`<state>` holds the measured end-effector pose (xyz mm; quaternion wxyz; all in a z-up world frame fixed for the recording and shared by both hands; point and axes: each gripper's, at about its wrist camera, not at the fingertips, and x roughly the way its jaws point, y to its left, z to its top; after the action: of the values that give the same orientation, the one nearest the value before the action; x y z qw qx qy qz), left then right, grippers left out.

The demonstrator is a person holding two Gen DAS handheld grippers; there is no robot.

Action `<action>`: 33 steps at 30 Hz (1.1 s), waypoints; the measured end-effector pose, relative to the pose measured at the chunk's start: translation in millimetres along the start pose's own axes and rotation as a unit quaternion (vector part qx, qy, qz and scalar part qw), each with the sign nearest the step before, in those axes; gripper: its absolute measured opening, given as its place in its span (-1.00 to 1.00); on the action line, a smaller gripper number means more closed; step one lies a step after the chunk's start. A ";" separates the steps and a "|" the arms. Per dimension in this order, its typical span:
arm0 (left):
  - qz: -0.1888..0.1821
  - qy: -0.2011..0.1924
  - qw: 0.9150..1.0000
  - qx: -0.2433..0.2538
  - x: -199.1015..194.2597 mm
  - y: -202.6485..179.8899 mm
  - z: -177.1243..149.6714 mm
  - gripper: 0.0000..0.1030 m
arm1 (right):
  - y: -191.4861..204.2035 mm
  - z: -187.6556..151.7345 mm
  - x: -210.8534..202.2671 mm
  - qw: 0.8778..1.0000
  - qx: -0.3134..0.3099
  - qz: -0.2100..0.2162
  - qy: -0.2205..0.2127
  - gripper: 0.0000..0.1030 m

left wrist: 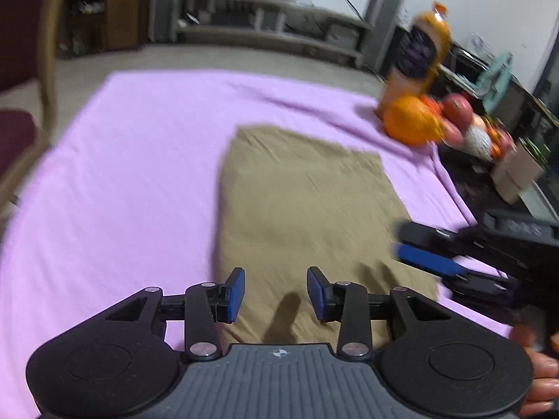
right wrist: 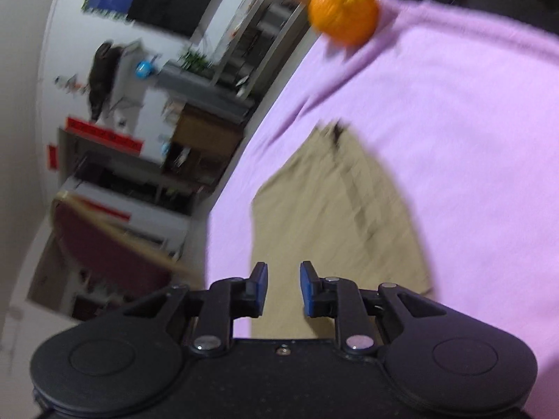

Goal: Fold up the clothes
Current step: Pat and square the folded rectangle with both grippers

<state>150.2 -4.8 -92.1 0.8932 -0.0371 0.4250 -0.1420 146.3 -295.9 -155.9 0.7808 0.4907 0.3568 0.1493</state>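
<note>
A tan garment, folded into a rough rectangle, lies flat on the purple cloth that covers the table. My left gripper is open and empty, just above the garment's near edge. My right gripper shows at the right of the left wrist view, beside the garment's right edge. In the right wrist view the right gripper is open and empty over the near end of the garment, with purple cloth around it. Both views are blurred.
An orange, other fruit and an orange juice bottle stand at the table's far right corner; the orange also shows in the right wrist view. A maroon chair stands left of the table. Shelves line the back wall.
</note>
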 end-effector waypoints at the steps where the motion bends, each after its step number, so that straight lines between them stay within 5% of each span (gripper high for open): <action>1: -0.007 0.011 1.000 0.009 4.9 -3.8 -5.2 -0.31 | 2.2 -6.1 6.6 1.000 -0.001 0.007 0.011 -0.59; 3: 0.000 0.017 0.999 0.044 11.3 -15.2 -14.8 -0.32 | -8.6 -8.7 22.2 0.999 0.025 0.011 0.030 -0.59; 6: 0.020 0.011 0.995 0.096 15.0 -30.3 -25.9 -0.31 | -34.9 -5.9 29.5 0.998 0.068 -0.004 0.012 -1.00; 11: 0.023 0.014 0.996 0.080 8.8 -25.1 -28.8 -0.31 | -67.1 12.5 -21.2 0.983 0.121 -0.079 -0.110 -1.00; 13: 0.032 0.012 0.997 0.072 -2.2 -22.9 -26.6 -0.31 | -64.9 15.0 -44.4 0.977 0.116 -0.111 -0.139 -0.77; 15: 0.034 -0.002 0.998 0.056 -18.7 -18.4 -23.2 -0.29 | -57.7 12.3 -60.2 0.978 0.095 -0.109 -0.150 -0.76; 20: 0.031 -0.028 0.999 0.001 -46.5 2.4 -20.8 -0.25 | -17.5 -3.2 -60.2 0.989 0.018 -0.084 -0.118 -0.66; 26: -0.015 0.016 1.000 -0.021 -21.6 11.7 -25.0 -0.27 | 12.5 -29.8 -32.9 0.999 -0.034 -0.019 -0.021 -0.61; 30: -0.023 0.053 0.998 0.011 5.6 3.2 -31.4 -0.17 | -10.5 -40.7 -16.8 0.999 0.007 -0.031 0.025 -0.62; 33: -0.014 0.054 0.998 0.025 6.4 1.2 -32.8 -0.14 | -54.8 -36.0 -22.5 0.994 0.110 -0.022 0.016 -1.00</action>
<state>129.1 -3.7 -118.0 0.8675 -0.0134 0.4683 -0.1671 98.7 -311.2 -204.0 0.7196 0.5629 0.3940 0.1001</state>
